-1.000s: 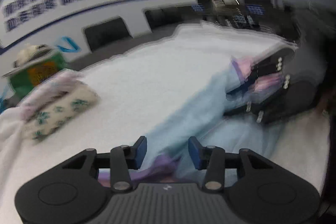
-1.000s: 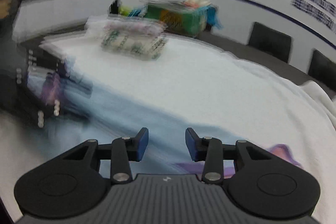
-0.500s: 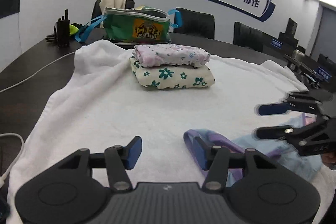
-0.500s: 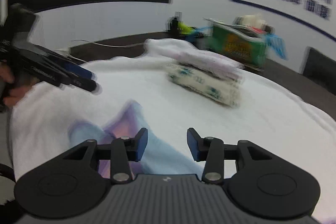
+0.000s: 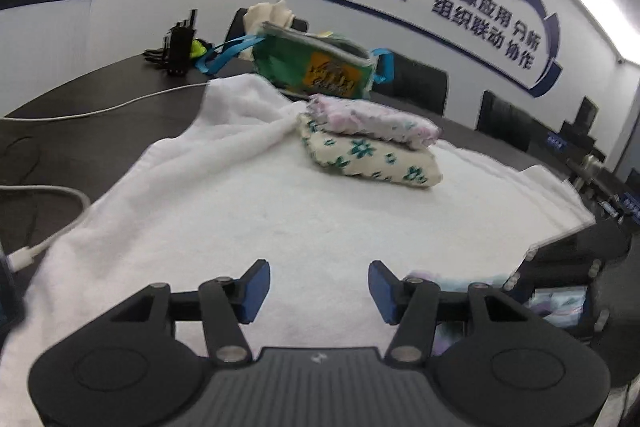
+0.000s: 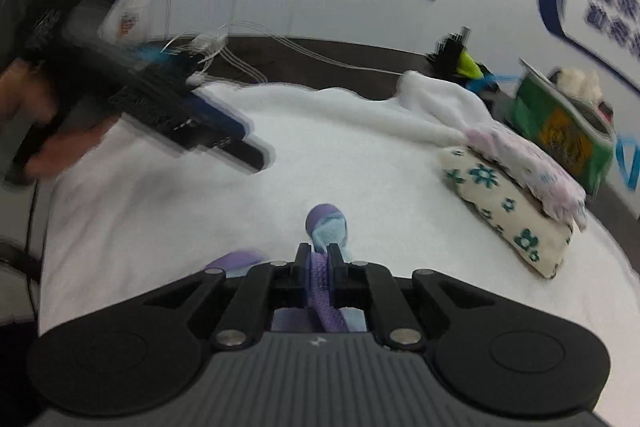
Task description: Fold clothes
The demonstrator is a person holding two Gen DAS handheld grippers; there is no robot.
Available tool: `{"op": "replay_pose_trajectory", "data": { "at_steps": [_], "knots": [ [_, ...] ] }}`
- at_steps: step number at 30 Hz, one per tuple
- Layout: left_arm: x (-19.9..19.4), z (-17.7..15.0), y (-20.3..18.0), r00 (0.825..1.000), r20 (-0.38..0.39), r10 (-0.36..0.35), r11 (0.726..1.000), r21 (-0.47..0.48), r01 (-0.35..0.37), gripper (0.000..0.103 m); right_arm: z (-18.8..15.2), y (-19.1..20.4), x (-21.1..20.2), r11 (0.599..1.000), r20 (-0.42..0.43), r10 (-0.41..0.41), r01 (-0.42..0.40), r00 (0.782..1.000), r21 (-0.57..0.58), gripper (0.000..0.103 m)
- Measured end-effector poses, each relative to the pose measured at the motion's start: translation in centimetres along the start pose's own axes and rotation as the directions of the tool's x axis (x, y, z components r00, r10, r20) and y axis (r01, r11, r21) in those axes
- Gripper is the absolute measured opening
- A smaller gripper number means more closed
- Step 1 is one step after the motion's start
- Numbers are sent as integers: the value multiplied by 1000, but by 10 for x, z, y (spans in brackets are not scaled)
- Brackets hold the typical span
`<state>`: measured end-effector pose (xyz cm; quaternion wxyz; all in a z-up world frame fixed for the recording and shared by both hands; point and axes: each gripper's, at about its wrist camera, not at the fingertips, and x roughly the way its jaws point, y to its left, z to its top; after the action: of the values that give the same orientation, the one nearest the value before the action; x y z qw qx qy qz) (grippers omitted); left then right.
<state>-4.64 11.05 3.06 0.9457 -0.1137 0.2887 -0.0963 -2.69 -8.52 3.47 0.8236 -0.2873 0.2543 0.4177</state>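
A light blue garment with purple trim [image 6: 328, 231] lies bunched on the white towel [image 6: 340, 155], and my right gripper [image 6: 319, 254] is shut on its purple edge. In the left wrist view only a pale strip of that garment [image 5: 452, 277] shows beside the right gripper's black body [image 5: 568, 267]. My left gripper [image 5: 318, 285] is open over bare towel [image 5: 280, 195], nothing between its blue pads. In the right wrist view the left gripper [image 6: 248, 139] hovers blurred at the left, held by a hand [image 6: 52, 143].
Two folded garments are stacked at the back of the towel, a pink floral one [image 5: 372, 121] on a cream one with green flowers [image 5: 372, 157]. Behind them stand a green zip bag [image 5: 316, 67] and a black radio [image 5: 180, 43]. White cables [image 5: 44, 195] lie on the dark table.
My right gripper has shut on the garment's purple edge; half a second ago it was open. The left gripper has drawn away to the left, leaving the garment.
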Motion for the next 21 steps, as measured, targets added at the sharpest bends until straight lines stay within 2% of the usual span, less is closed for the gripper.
{"op": "replay_pose_trajectory", "data": {
  "at_steps": [1,3,5,6,8,13,14,16,17,18,19,20,21],
  "knots": [
    [3,0,-3,1000,-1,-7,1000,-2,7,53,0,10,3,1000,-11,-12,12,1000,-24,9],
    [9,0,-7,1000,-4,-18,1000,-5,18,53,-4,13,13,999,-45,-39,40,998,18,16],
    [9,0,-9,1000,-3,0,1000,3,0,53,-4,14,5,995,-31,-92,93,995,41,25],
    [7,-1,-9,1000,6,11,1000,10,-11,54,-5,9,-5,995,-9,-89,89,996,53,29],
    [2,-1,-5,1000,16,24,1000,12,-24,56,-7,-3,-27,995,39,-72,69,997,77,50],
    [4,0,-11,1000,-3,-24,1000,16,24,56,-14,-32,-82,991,159,-35,14,987,130,57],
    [5,0,-13,999,-8,-36,999,18,36,56,-17,-35,-79,990,167,4,-27,986,135,59],
    [8,0,-18,999,-20,-48,998,33,49,56,-25,-34,-65,987,181,96,-118,979,113,60],
    [9,-1,-21,998,-29,-48,998,45,49,56,-29,-27,-55,987,189,141,-154,972,55,59],
    [11,-2,-23,998,-39,-41,998,51,43,56,-30,-19,-44,989,163,141,-145,977,15,58],
    [12,-2,-23,998,-47,-39,998,44,41,56,-30,-12,-33,991,132,131,-129,983,-21,49],
    [14,-3,-23,998,-54,-38,999,36,40,56,-29,-9,-26,992,110,125,-125,986,-15,34],
    [14,-4,-22,997,-61,-44,999,21,46,56,-29,-8,-20,993,91,121,-121,989,-1,32]
  ]
}}
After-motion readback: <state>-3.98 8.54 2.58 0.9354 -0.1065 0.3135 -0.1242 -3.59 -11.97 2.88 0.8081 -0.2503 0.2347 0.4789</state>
